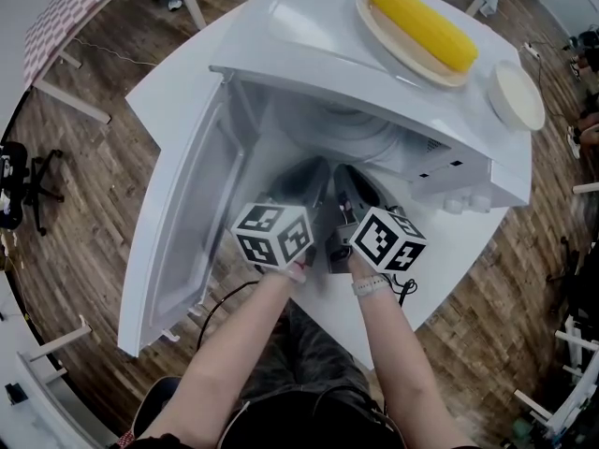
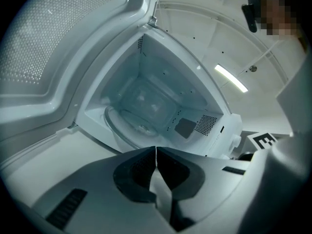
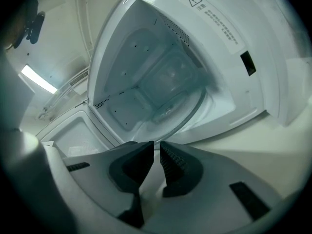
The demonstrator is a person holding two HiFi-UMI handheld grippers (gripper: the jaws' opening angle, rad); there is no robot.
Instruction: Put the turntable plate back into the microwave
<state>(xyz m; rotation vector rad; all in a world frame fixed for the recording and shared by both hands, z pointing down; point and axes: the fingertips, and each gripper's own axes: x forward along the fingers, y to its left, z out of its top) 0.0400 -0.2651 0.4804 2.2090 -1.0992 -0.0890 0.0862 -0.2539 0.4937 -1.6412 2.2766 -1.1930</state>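
Observation:
The white microwave [image 1: 299,36] stands on a white table with its door [image 1: 187,213] swung open to the left. The clear glass turntable plate [image 2: 139,126] lies on the cavity floor; its rim also shows in the right gripper view [image 3: 187,116]. Both grippers hover side by side just outside the opening, pointed into it. My left gripper [image 2: 156,152] [image 1: 314,171] is shut, its tips touching, with nothing held. My right gripper [image 3: 156,147] [image 1: 348,176] is shut to a thin slit and holds nothing. Neither one touches the plate.
A yellow corn cob [image 1: 421,24] lies on a tan plate [image 1: 388,50] on top of the microwave. A white dish [image 1: 518,96] sits at the table's [image 1: 164,96] far right corner. The open door walls off the left side.

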